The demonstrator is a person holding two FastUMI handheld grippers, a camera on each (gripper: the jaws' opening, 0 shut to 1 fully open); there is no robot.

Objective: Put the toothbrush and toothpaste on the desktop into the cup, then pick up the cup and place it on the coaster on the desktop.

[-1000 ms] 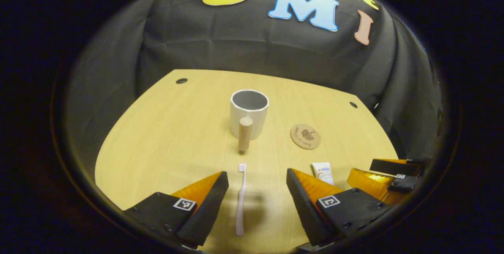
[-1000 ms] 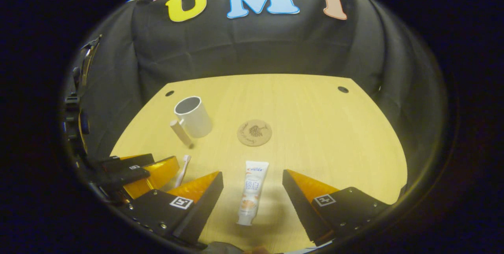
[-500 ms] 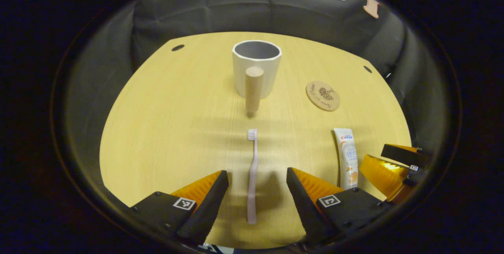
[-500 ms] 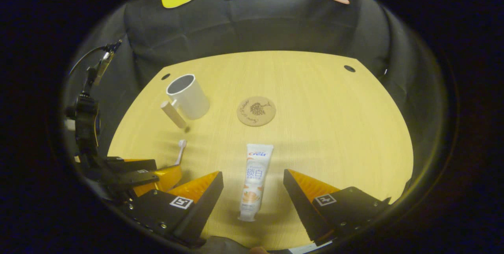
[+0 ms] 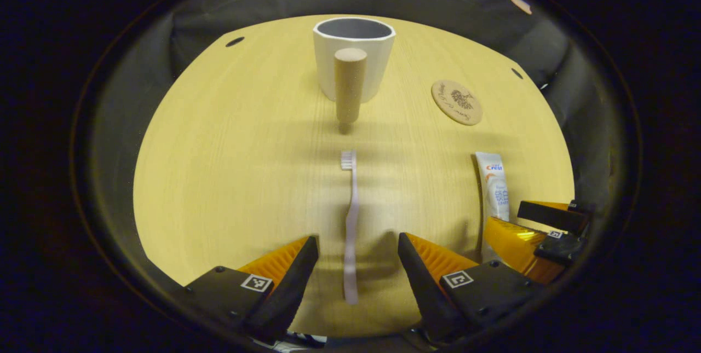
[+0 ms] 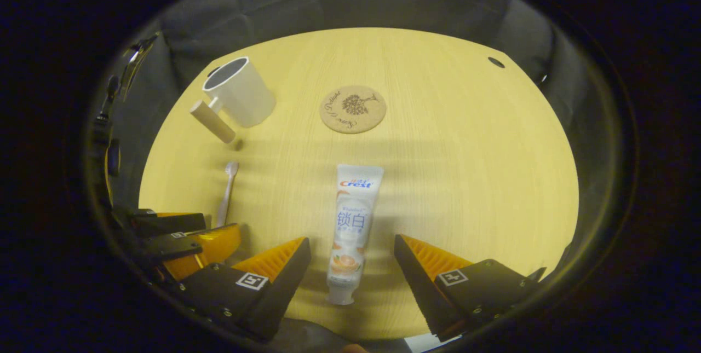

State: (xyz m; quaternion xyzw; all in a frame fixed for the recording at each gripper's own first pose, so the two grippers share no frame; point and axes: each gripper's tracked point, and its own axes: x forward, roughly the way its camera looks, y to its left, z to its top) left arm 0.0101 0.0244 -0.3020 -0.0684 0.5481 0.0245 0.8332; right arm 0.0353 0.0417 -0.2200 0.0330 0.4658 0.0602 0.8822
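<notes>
A: Item one, the surface?

B: Pale yellow wood-grain desktop (image 5: 230, 167), rounded outline, small dark holes near its far corners.

A: Item two, the vessel?

B: White faceted cup with a grey inside (image 5: 354, 49), upright, at the far middle of the desktop in the left gripper view. A light wooden peg-shaped handle (image 5: 349, 90) juts from its near side. In the right gripper view the cup (image 6: 240, 92) stands at the far left.

A: Item three?

B: Round brown cork coaster with a dark engraved motif (image 6: 352, 109), flat, right of the cup and apart from it, nothing on it.

A: The brush?

B: Slim pale pink toothbrush with white bristles (image 5: 350, 221), lying flat, head pointing toward the cup's handle, a gap between head and handle. Its tail end lies between the fingers of the left gripper (image 5: 358, 248).

A: State of that gripper?

B: Jaws spread wide, one on either side of the toothbrush, neither touching it.

A: The paste?

B: White toothpaste tube with blue and orange print (image 6: 352, 221), lying flat, cap toward the camera, flat end toward the coaster. Its cap end sits between the fingers of the right gripper (image 6: 351, 248).

A: That gripper's state?

B: Also spread wide, clear of the tube on both sides. In the left gripper view it (image 5: 539, 227) is at the lower right, beside the tube's near end.
</notes>
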